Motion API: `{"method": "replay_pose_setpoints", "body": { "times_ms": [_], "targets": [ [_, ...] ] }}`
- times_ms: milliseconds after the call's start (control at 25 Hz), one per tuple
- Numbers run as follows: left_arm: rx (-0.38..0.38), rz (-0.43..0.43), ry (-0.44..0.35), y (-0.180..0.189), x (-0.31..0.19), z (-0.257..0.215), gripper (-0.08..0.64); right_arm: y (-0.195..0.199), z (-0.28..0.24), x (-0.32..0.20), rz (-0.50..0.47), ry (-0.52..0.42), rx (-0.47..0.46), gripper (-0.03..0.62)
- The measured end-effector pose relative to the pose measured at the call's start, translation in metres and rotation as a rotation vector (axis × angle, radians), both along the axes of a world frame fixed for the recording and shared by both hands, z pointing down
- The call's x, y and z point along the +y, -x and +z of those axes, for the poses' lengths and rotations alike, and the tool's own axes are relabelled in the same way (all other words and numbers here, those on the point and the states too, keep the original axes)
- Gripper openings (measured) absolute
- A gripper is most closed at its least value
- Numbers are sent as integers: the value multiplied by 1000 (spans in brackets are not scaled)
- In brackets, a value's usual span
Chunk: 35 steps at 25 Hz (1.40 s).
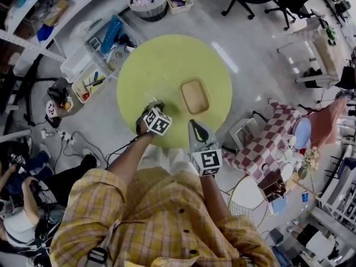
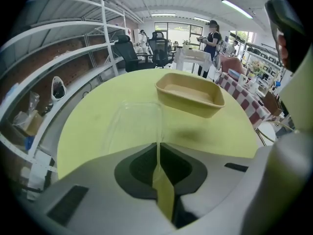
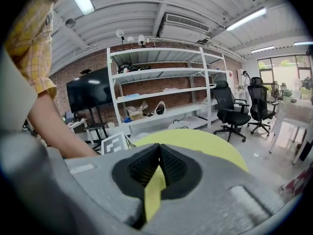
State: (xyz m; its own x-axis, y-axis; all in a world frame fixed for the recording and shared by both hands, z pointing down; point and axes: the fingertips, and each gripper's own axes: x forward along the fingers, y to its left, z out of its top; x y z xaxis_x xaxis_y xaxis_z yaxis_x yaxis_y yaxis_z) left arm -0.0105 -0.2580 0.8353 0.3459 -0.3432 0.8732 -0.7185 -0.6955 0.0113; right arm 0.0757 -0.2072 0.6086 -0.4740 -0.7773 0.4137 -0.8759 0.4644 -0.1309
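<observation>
Chiefly, a slip is to be feared. The clear plastic lid [image 2: 133, 124] is pinched only by a thin strip of its near rim in the left gripper [image 2: 157, 153], whose jaws are closed flat on it. The sheet could therefore be levered out or bent by any tilt or knock. The tan rectangular container [image 2: 190, 93] stands just beyond the lid's far edge. It could be nudged along the yellow-green round table [image 2: 222, 131] if that edge were pushed against its wall. The lid is seen as thin, transparent and rounded at the corners, with little more than its outline showing. It is held nearly level just short of the container, and whether it touches the table cannot be told. The right gripper [image 3: 159, 155] is closed with nothing between its jaws and is turned away from the container.
</observation>
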Motion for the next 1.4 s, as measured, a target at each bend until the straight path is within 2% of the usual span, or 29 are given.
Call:
{"method": "replay_pose_setpoints", "body": {
  "times_ms": [520,1080,1400],
  "targets": [
    [68,-89,-45,8,0,-50,25,7,-15,9,-24,-46,-5,-3],
    [110,-120,-165,10,14,-121,25,2,-40,22,-23,-101,-15,-3],
    [175,-163,-206,17,17,-159,26,3,-56,21,-28,-134,-39,-3]
  ]
}}
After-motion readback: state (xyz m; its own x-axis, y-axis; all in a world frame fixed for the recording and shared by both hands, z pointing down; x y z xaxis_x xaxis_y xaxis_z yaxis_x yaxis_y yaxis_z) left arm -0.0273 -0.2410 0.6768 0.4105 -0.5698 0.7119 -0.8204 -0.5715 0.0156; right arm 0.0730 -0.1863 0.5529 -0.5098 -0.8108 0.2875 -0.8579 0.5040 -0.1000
